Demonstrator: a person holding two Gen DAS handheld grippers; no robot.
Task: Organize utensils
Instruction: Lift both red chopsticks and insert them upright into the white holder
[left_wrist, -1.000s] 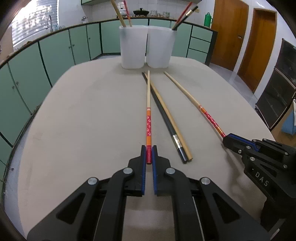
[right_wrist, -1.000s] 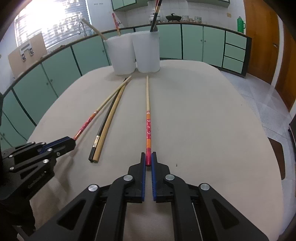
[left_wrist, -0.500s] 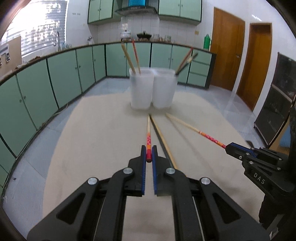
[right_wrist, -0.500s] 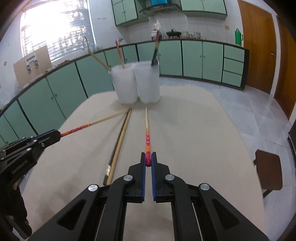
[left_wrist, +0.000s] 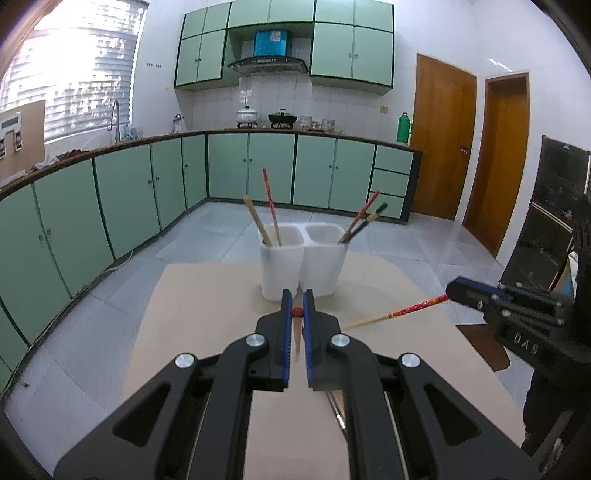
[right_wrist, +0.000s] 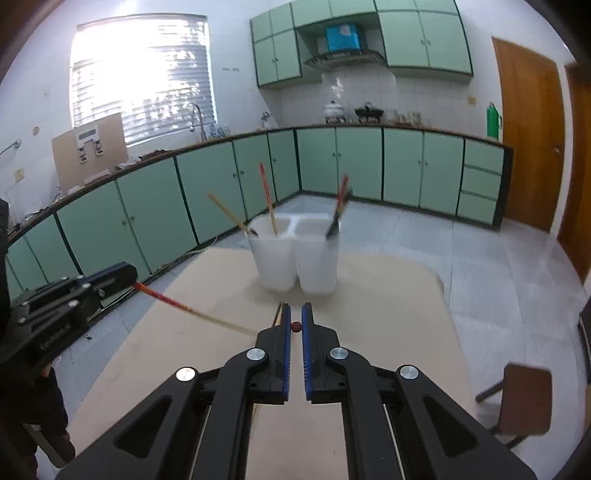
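Two white holder cups stand side by side at the table's far end: the left cup (left_wrist: 281, 266) with two chopsticks, the right cup (left_wrist: 322, 264) with several. My left gripper (left_wrist: 297, 312) is shut on the red end of a red-patterned chopstick (left_wrist: 296, 312), lifted and hanging down between the fingers. My right gripper (right_wrist: 295, 326) is shut on the red end of a second red-patterned chopstick (right_wrist: 295, 326). That chopstick also shows in the left wrist view (left_wrist: 402, 310), held by the right gripper (left_wrist: 452, 289). The left one shows in the right wrist view (right_wrist: 184, 308).
The beige table (left_wrist: 207, 306) stands in a kitchen with green cabinets (left_wrist: 122, 199) to the left and behind. A black chopstick (left_wrist: 334, 406) lies on the table under the left gripper. A brown stool (right_wrist: 524, 395) stands at the table's right.
Both grippers have risen and tilted up, lifting their chopsticks off the table; the cups now appear lower in both views. The dark and plain chopsticks stay on the table.
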